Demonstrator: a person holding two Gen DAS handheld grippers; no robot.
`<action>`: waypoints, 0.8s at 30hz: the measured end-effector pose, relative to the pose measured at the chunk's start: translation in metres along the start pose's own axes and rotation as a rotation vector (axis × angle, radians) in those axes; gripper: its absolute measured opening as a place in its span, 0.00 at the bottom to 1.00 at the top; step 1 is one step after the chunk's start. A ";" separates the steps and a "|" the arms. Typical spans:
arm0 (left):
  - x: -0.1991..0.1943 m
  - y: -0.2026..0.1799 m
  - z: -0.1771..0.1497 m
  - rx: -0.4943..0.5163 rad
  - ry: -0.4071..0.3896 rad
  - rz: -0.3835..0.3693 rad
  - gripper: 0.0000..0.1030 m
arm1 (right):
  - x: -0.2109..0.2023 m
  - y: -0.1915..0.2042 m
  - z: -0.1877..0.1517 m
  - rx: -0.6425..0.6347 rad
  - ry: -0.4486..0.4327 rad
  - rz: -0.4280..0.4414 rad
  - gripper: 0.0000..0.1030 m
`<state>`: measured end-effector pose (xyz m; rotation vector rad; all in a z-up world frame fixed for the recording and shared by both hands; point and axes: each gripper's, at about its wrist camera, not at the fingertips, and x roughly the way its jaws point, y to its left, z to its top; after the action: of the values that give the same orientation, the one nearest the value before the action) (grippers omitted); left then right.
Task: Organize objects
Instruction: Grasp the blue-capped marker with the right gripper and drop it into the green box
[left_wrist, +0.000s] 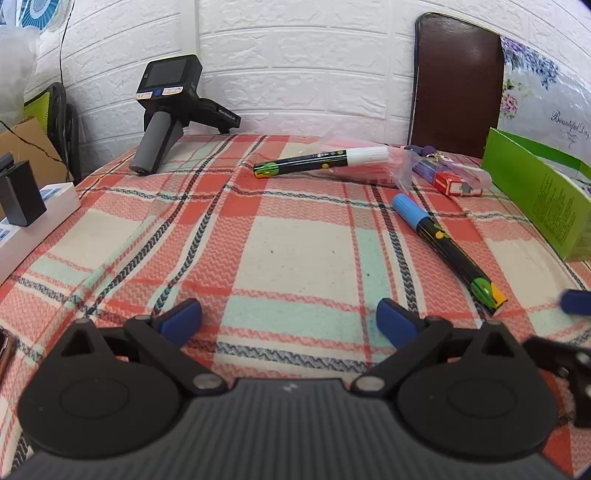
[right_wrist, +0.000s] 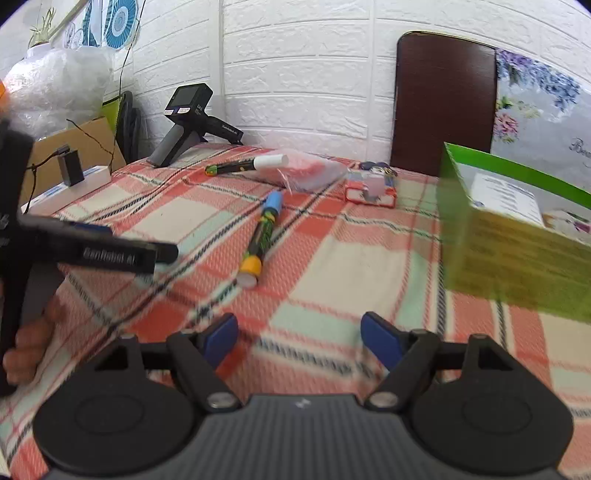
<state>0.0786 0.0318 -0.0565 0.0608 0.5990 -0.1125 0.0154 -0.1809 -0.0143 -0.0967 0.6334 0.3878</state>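
Observation:
Two black markers lie on the plaid cloth. The white-capped marker (left_wrist: 320, 161) (right_wrist: 246, 164) lies far back beside a clear pink bag (left_wrist: 373, 162) (right_wrist: 303, 170). The blue-capped marker (left_wrist: 447, 248) (right_wrist: 263, 236) lies nearer, pointing back. A red-and-white small box (left_wrist: 448, 180) (right_wrist: 370, 192) with keys on it sits behind. A green box (left_wrist: 539, 195) (right_wrist: 517, 236) stands at the right. My left gripper (left_wrist: 290, 319) is open and empty, low over the cloth, left of the blue-capped marker. My right gripper (right_wrist: 299, 338) is open and empty, in front of the green box.
A spare black handheld gripper (left_wrist: 168, 118) (right_wrist: 192, 123) rests at the table's back left by the white brick wall. A white box with a black block (left_wrist: 22, 206) (right_wrist: 72, 173) sits at the left edge. A dark chair back (left_wrist: 456, 85) (right_wrist: 443, 103) stands behind.

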 end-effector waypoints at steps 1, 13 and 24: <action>0.000 0.001 0.000 -0.004 -0.001 -0.004 0.98 | 0.007 0.002 0.005 0.002 0.001 0.004 0.71; 0.002 -0.001 -0.002 -0.003 0.005 0.019 1.00 | 0.020 0.016 0.016 -0.055 0.016 0.036 0.18; 0.000 -0.005 0.002 -0.004 0.046 0.027 1.00 | -0.063 -0.011 -0.042 0.004 -0.009 0.016 0.17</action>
<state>0.0791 0.0271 -0.0551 0.0680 0.6439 -0.0836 -0.0505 -0.2201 -0.0108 -0.0855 0.6260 0.4024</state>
